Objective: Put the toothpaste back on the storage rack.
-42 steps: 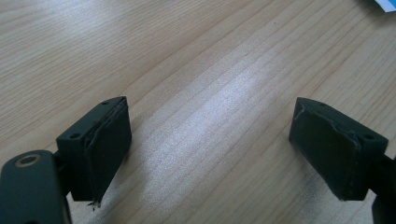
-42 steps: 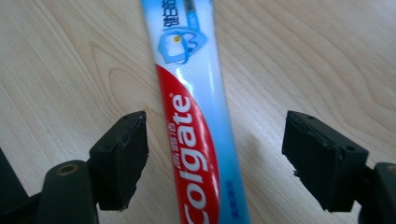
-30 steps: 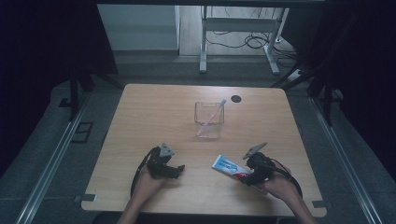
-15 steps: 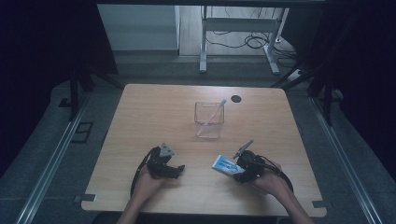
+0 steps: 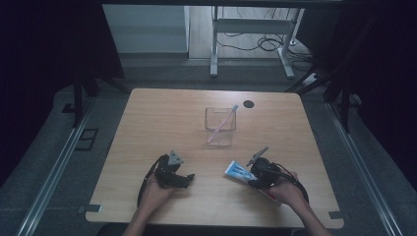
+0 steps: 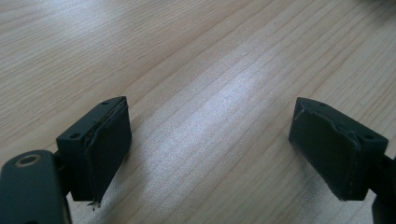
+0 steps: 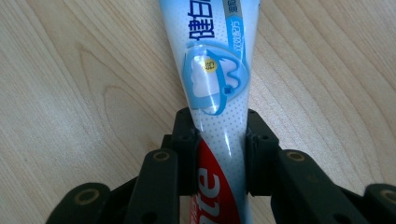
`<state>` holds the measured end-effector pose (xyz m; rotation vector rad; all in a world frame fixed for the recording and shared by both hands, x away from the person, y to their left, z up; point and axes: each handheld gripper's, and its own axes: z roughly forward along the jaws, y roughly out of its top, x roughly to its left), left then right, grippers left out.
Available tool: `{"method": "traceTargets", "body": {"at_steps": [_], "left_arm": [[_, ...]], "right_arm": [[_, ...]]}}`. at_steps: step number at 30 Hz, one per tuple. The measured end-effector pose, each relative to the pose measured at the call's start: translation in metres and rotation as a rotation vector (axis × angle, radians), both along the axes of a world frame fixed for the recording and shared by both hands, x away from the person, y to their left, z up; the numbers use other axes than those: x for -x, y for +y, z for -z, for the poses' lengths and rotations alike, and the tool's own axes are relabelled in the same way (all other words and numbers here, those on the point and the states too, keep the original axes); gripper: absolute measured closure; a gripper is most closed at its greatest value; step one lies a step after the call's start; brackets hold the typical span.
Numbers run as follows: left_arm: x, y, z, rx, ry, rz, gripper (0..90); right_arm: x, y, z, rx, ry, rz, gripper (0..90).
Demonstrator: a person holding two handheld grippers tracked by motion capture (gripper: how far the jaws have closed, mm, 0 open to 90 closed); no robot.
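High view: wooden table (image 5: 162, 123) w/ a person's forearms entering from the near edge, one gripper per hand. Right gripper (image 5: 254, 175) lies low at the near-right part of the table, its jaws having just been closing and now clamped on a toothpaste tube (image 5: 239, 171) that lies flat on the wood (blue-white end pointing left and away, toward the table's middle). Right gripper view: both black pads press the tube (image 7: 219, 116) from either side at its narrower stretch, where the white-blue print meets the red; the wider printed end runs on beyond the gripper (image 7: 219, 140) to the top edge, tube resting on the table (image 7: 70, 93). Left gripper (image 5: 186, 178) sits at the near-left, well apart from the tube, hand resting on the table. Left gripper view: jaws stand wide apart, nothing between them but bare wood (image 6: 210, 60); gripper (image 6: 210, 154) held close over the surface. Mid-table, farther off: clear cup (image 5: 220, 127), upright, w/ a pink toothbrush (image 5: 223, 123) leaning inside it, head up and to the right. Small dark disc (image 5: 249, 103) just beyond the cup, nr the far edge.
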<state>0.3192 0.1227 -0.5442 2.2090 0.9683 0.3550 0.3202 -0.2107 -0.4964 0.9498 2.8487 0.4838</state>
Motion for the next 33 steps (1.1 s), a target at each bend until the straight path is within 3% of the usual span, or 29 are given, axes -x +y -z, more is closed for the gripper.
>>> {"method": "traceTargets", "body": {"at_steps": [10,33], "left_arm": [[0.0,0.0,0.0,0.003,0.0,-0.002,13.0],[0.0,0.0,0.0,0.001,-0.001,-0.001,13.0]], "right_arm": [[0.001,-0.006,-0.004,-0.074,-0.027,0.022,71.5],[-0.012,-0.01,-0.045,-0.237,-0.114,0.045,71.7]]}}
